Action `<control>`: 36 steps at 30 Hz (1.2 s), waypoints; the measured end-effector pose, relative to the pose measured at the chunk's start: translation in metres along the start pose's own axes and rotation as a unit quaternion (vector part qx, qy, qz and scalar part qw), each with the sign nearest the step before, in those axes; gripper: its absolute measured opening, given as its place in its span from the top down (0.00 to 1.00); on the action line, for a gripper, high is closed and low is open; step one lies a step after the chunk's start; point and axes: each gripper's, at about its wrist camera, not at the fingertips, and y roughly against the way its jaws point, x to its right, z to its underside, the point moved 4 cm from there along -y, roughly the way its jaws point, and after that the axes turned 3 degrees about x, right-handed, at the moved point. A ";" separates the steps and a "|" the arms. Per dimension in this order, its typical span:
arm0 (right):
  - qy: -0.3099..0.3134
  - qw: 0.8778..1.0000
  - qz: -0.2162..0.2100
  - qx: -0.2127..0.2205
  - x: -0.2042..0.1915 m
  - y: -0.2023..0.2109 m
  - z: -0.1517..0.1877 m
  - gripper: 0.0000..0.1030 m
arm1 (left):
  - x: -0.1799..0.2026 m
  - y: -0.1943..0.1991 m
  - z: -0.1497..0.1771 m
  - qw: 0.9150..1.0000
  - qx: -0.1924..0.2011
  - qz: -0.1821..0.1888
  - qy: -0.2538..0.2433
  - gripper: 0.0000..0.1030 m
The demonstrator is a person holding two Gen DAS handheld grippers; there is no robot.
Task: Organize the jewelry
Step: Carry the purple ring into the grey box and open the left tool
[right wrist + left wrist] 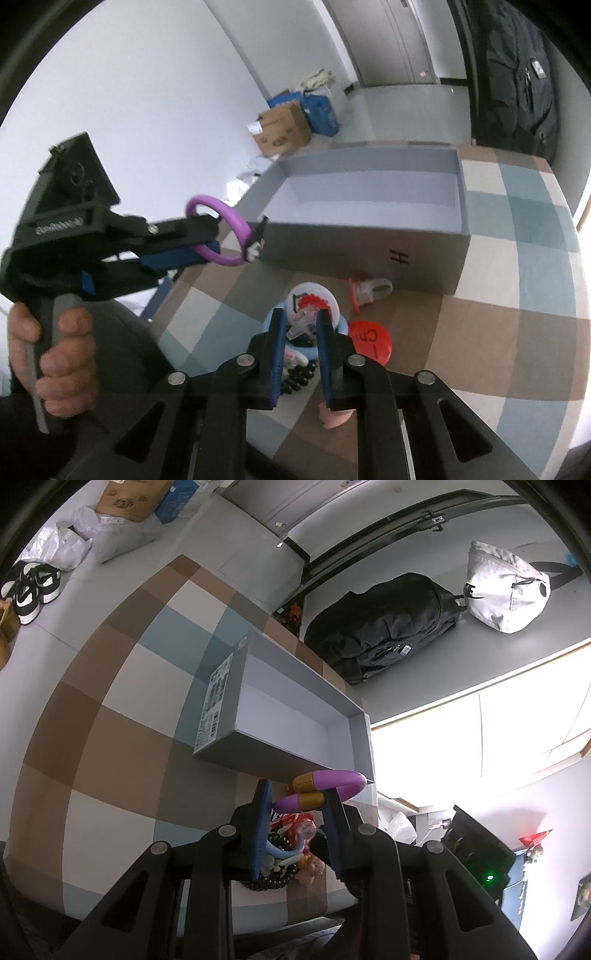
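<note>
Right wrist view: purple bangle (221, 230) is clamped in left gripper (218, 240) for boxing; clear ring (301, 325) is pinched between right gripper (302, 334) pads for pickup

Bright daylight, blown-out window glare, heavy fisheye warping, dark vignetted corners

I see white walls (147, 92), a grey floor (369, 528), a checked counter (122, 709), a bright window (480, 731), cardboard boxes (282, 127) and a black bag (388, 627) on the floor.
</note>
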 end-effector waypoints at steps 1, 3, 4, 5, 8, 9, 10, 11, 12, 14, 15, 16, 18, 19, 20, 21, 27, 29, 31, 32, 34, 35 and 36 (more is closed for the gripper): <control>-0.002 1.000 -0.004 0.006 0.000 0.003 -0.001 0.85 | 0.001 0.000 0.000 1.000 0.001 0.001 -0.001 0.79; -0.009 1.000 -0.018 0.023 -0.002 0.010 -0.007 0.85 | 0.002 0.000 0.000 1.000 0.002 0.005 -0.002 0.79; -0.012 0.999 -0.022 0.030 -0.002 0.014 -0.009 0.85 | 0.003 0.000 0.000 1.000 0.002 0.006 -0.003 0.79; -0.013 0.999 -0.028 0.037 -0.003 0.019 -0.013 0.85 | 0.004 0.000 -0.001 1.000 0.002 0.007 -0.003 0.79; -0.016 0.998 -0.041 0.053 -0.003 0.029 -0.022 0.85 | 0.008 0.000 -0.004 1.000 0.003 0.007 -0.005 0.79; -0.016 0.997 -0.044 0.058 -0.002 0.032 -0.026 0.85 | 0.010 0.000 -0.006 1.000 0.005 0.007 -0.007 0.79; -0.017 0.997 -0.046 0.064 -0.002 0.035 -0.030 0.85 | 0.013 0.000 -0.007 1.000 0.006 0.009 -0.009 0.79; -0.018 0.996 -0.049 0.067 0.000 0.037 -0.033 0.85 | 0.015 -0.001 -0.008 1.000 0.007 0.013 -0.011 0.79; -0.018 0.996 -0.050 0.070 0.001 0.038 -0.037 0.85 | 0.018 -0.001 -0.010 1.000 0.008 0.017 -0.013 0.79; -0.021 0.996 -0.051 0.075 0.004 0.040 -0.041 0.85 | 0.022 -0.003 -0.012 1.000 0.009 0.013 -0.021 0.79; -0.024 0.996 -0.051 0.074 0.006 0.040 -0.041 0.85 | 0.024 -0.005 -0.012 1.000 0.007 0.011 -0.025 0.79; -0.026 0.996 -0.052 0.074 0.007 0.039 -0.040 0.85 | 0.024 -0.006 -0.013 1.000 0.007 0.011 -0.026 0.79; -0.031 0.996 -0.051 0.074 0.011 0.039 -0.040 0.85 | 0.024 -0.006 -0.015 1.000 0.008 0.012 -0.024 0.79; -0.031 0.995 -0.052 0.074 0.012 0.041 -0.040 0.85 | 0.025 -0.007 -0.017 1.000 0.008 0.011 -0.024 0.79; -0.031 0.995 -0.052 0.075 0.012 0.042 -0.044 0.85 | 0.025 -0.007 -0.020 1.000 0.009 0.007 -0.024 0.79; -0.029 0.995 -0.052 0.077 0.015 0.045 -0.047 0.85 | 0.026 -0.008 -0.022 1.000 0.011 0.003 -0.024 0.79; -0.022 0.996 -0.045 0.080 0.024 0.037 -0.073 0.85 | 0.032 -0.021 -0.040 1.000 0.009 0.001 -0.018 0.79; -0.020 0.996 -0.044 0.081 0.028 0.031 -0.082 0.85 | 0.034 -0.028 -0.046 1.000 0.008 -0.005 -0.020 0.79; -0.021 0.996 -0.044 0.076 0.032 0.022 -0.087 0.85 | 0.035 -0.034 -0.053 0.999 0.010 -0.017 -0.026 0.79; -0.022 0.996 -0.042 0.074 0.035 0.018 -0.090 0.85 | 0.036 -0.037 -0.056 0.999 0.010 -0.025 -0.031 0.79; -0.026 0.996 -0.043 0.070 0.040 0.010 -0.093 0.85 | 0.038 -0.044 -0.062 0.998 0.012 -0.043 -0.041 0.79; -0.029 0.996 -0.043 0.068 0.043 0.008 -0.093 0.85 | 0.038 -0.048 -0.064 0.998 0.010 -0.050 -0.046 0.79; -0.031 0.996 -0.045 0.066 0.045 0.006 -0.094 0.85 | 0.038 -0.050 -0.065 0.997 0.008 -0.054 -0.051 0.79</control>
